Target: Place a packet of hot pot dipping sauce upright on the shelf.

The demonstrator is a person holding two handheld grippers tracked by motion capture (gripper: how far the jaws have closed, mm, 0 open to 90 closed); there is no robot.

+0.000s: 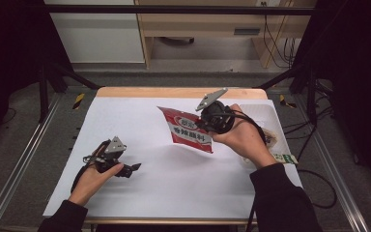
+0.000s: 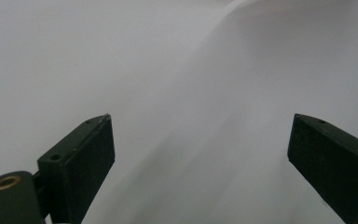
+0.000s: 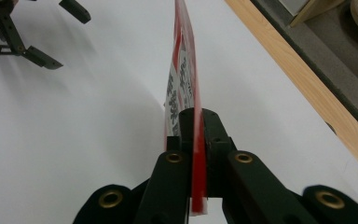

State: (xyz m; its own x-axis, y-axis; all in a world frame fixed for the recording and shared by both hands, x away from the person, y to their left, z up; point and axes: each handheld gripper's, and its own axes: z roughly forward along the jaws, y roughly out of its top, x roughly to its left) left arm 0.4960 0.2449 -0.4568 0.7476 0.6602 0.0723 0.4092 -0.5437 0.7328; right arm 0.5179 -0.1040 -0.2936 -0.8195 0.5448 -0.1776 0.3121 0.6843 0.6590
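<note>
Right of centre, the right gripper (image 3: 196, 121) pinches a red packet (image 1: 186, 129) edge-on; near left, the left gripper (image 2: 200, 154) gapes over bare white paper (image 2: 168, 70)

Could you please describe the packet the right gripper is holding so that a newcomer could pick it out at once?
Start at the white sheet covering the table and look right of its middle, where the right gripper is shut on a flat red and white snack packet. It hangs above the sheet, unlike the pale packets lying at the right edge.

flat red-white snack packet (image 1: 187, 130), lifted off table
</note>
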